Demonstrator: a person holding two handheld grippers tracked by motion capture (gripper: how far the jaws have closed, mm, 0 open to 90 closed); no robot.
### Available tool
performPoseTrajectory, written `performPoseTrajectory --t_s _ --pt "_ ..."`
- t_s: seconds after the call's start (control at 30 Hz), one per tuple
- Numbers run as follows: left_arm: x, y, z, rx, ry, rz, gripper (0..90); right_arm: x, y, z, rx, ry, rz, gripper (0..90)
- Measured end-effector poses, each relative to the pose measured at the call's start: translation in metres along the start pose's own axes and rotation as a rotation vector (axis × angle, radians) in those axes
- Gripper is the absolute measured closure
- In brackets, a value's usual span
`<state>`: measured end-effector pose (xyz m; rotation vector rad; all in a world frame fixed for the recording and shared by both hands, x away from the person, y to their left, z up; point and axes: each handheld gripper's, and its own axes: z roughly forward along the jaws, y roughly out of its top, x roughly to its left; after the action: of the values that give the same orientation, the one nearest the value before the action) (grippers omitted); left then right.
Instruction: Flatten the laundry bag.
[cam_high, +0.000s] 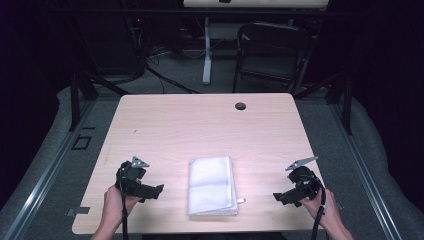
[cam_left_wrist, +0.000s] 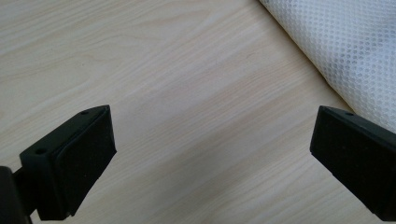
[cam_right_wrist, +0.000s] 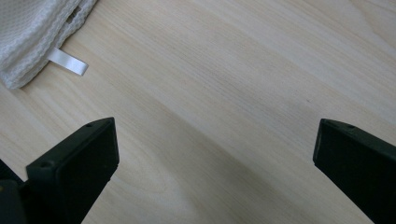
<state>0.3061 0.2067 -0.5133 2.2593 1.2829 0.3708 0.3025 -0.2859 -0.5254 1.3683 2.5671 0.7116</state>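
A folded white waffle-weave cloth (cam_high: 211, 185) lies flat near the front edge of the pale wooden desk (cam_high: 200, 125), between the two tools and touched by neither. The left tool (cam_high: 159, 190) is held just beside the cloth's left edge, its jaws spread wide and nothing gripped between them; in the left gripper view bare desk is seen between the jaws and the cloth (cam_left_wrist: 345, 51) fills the upper right corner. The right tool (cam_high: 278, 196) is kept farther off, likewise wide open and empty, with the cloth's corner (cam_right_wrist: 32, 37) and a small white satin loop tag (cam_right_wrist: 68, 62) seen at the upper left of the right gripper view.

Several layers are stacked at the right edge, so a single layer could be missed or too many pinched at once if a jaw is brought in too high. The fold could be pushed and bunched across the smooth desk if a tool is slid in flat rather than closed on an edge. Should only the tag be caught, the cloth could be dragged askew. An uneven pull from the two sides could twist it.
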Motion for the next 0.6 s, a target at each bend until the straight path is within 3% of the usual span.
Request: performPoseTrajectory --t_s 0.6 --pt "-0.017 0.007 -0.004 -0.038 -0.043 0.035 0.1 0.009 0.003 0.001 0.000 0.021 -0.020 1.5"
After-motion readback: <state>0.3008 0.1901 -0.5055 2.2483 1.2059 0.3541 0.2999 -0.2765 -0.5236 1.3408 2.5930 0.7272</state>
